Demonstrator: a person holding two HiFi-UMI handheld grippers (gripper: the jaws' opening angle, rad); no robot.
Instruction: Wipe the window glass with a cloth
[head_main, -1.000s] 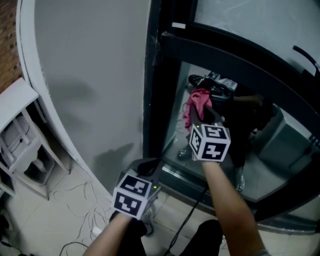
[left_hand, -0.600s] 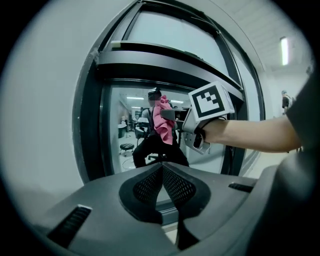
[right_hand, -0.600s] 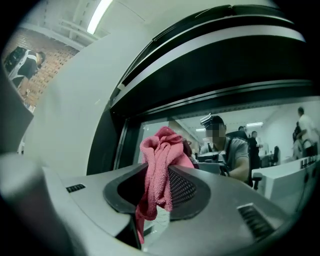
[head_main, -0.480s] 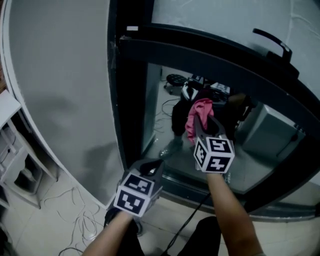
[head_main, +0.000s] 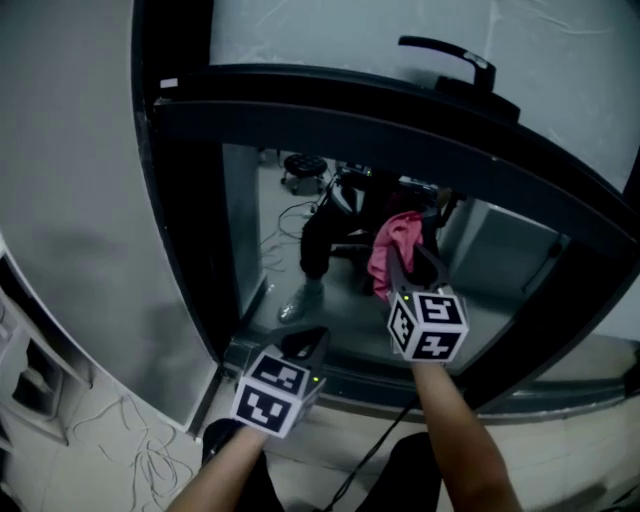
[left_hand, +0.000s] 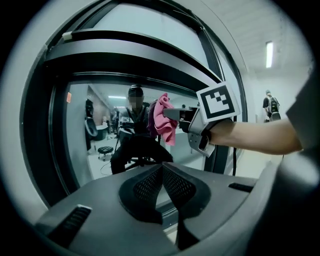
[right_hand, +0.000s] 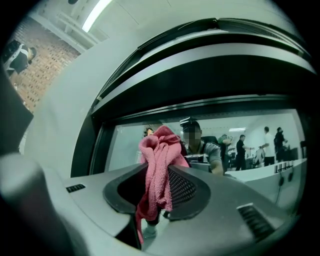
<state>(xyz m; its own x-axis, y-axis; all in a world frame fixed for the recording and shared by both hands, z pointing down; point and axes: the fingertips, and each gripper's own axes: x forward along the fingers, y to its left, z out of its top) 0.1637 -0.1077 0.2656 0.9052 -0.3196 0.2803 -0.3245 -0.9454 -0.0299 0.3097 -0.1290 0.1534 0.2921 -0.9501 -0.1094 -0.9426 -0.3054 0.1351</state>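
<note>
A pink cloth (head_main: 393, 249) (right_hand: 158, 170) (left_hand: 163, 123) is bunched between the jaws of my right gripper (head_main: 407, 270) (right_hand: 161, 172), which is shut on it and holds it up against the window glass (head_main: 290, 250) (right_hand: 240, 140) (left_hand: 100, 145). The glass is the lower pane of a black-framed window and reflects a seated person and an office. My left gripper (head_main: 305, 345) (left_hand: 161, 172) hangs lower and to the left, near the bottom frame rail, its jaws shut with nothing between them.
A thick black frame bar (head_main: 380, 130) crosses above the pane, with a black handle (head_main: 450, 55) higher up. A grey wall (head_main: 70, 200) stands left of the frame. Cables (head_main: 130, 440) lie on the floor at lower left.
The head view has swung left to right, so the window sits more centred. My right gripper with the cloth stays against the glass, a little lower in view; the left gripper barely moved.
</note>
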